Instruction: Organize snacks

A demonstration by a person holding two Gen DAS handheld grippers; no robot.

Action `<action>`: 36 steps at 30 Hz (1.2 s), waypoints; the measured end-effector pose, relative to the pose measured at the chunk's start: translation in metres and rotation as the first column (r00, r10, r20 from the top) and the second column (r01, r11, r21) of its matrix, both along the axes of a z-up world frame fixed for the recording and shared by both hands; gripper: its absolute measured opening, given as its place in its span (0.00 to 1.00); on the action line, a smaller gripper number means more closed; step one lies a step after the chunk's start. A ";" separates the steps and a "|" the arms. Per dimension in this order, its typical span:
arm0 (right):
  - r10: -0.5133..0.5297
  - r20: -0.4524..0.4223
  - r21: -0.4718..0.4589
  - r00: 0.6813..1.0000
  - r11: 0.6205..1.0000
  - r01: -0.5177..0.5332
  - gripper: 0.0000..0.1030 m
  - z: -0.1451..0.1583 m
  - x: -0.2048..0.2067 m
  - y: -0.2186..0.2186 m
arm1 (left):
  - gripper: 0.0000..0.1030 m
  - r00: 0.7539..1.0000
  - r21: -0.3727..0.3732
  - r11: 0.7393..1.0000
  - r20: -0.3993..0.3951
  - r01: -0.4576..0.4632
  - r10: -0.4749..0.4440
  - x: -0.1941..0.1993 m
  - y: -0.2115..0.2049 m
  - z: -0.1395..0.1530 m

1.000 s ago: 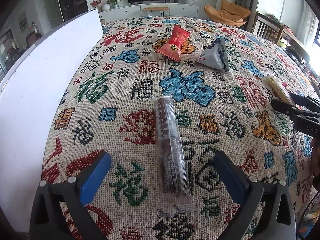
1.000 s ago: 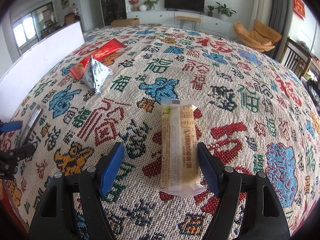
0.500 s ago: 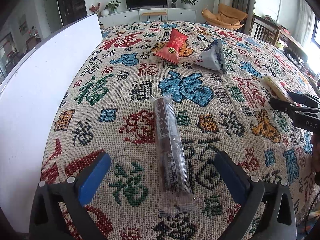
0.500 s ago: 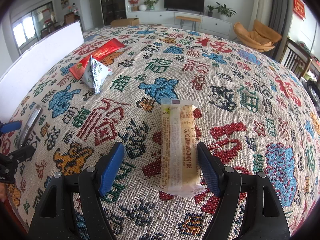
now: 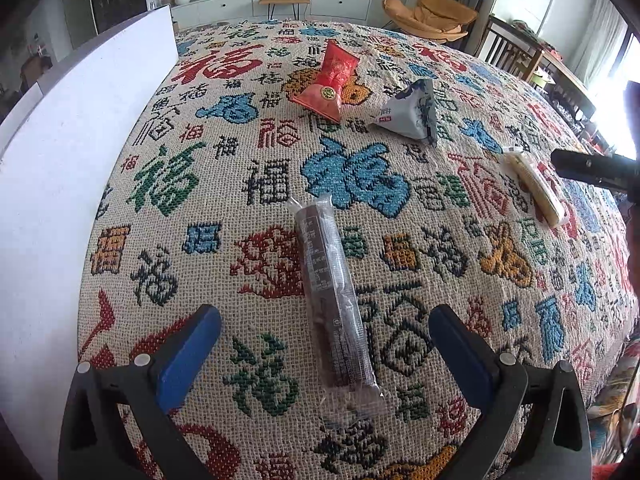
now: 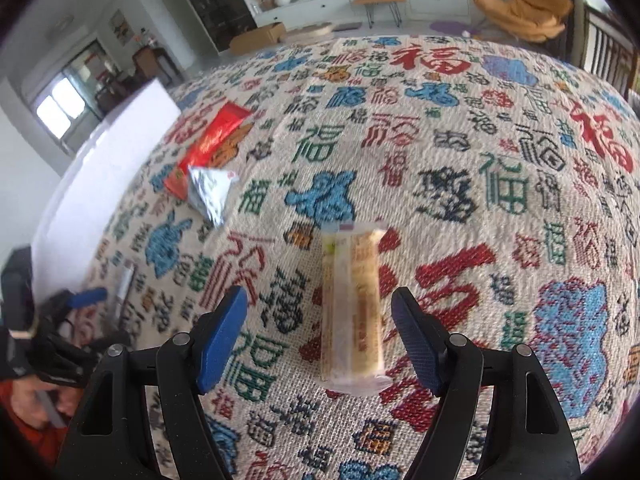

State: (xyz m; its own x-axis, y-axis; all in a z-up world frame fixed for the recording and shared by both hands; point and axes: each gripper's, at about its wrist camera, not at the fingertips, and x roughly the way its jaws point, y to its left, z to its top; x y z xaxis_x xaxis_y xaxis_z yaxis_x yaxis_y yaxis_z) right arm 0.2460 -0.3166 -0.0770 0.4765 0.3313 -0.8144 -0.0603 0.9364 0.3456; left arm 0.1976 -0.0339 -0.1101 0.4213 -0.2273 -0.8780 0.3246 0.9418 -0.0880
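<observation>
now both grippers are gaping empty — right gripper (image 6: 316, 334) is straddling the yellow bar (image 6: 352, 308), left gripper (image 5: 324, 354) the dark bar (image 5: 330, 300) — best lowering squarely before pinching mid-length.

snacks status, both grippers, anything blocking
Left gripper open over dark snack stick. Right gripper open over yellow snack bar. Neither gripped. Nothing in the way.

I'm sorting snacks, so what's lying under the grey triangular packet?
In the right wrist view the grey triangular packet overlaps one end of the red packet; under both, the patterned tablecloth. Anything beneath is hidden.
</observation>
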 end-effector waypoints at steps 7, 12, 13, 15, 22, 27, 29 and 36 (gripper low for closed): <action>0.059 -0.210 -0.070 0.976 0.995 -0.075 0.75 0.002 0.031 0.009 | 0.59 1.000 0.082 0.997 0.021 0.008 -0.010 0.001 -0.010 0.000; 0.093 -0.212 -0.186 0.973 0.974 -0.133 0.72 -0.015 0.034 0.035 | 0.19 1.000 0.029 1.000 0.015 -0.008 0.007 0.001 0.002 0.005; 0.096 -0.212 -0.202 0.973 0.969 -0.140 0.72 -0.019 0.034 0.038 | 0.18 1.000 0.004 1.000 0.011 -0.011 0.011 0.000 0.006 0.005; 0.118 -0.235 -0.230 0.965 0.958 -0.173 0.49 -0.027 0.035 0.044 | 0.18 0.999 -0.027 0.999 0.018 -0.029 0.030 -0.004 0.016 0.006; 0.153 -0.193 -0.249 0.969 0.948 -0.199 0.30 -0.009 0.014 0.041 | 0.18 0.991 -0.178 0.979 0.064 -0.102 0.115 -0.030 0.049 0.027; 0.175 -0.100 -0.146 0.980 0.971 -0.188 0.30 0.031 0.005 0.053 | 0.18 0.980 -0.300 0.947 0.120 -0.114 0.156 -0.043 0.067 0.073; 0.205 -0.054 -0.100 0.977 0.973 -0.210 0.30 0.050 0.009 0.074 | 0.18 0.973 -0.347 0.930 0.146 -0.119 0.179 -0.046 0.082 0.097; 0.392 0.145 0.031 0.908 0.916 -0.400 0.30 0.126 0.033 0.218 | 0.18 0.928 -0.287 0.928 0.215 -0.237 0.304 -0.034 0.171 0.157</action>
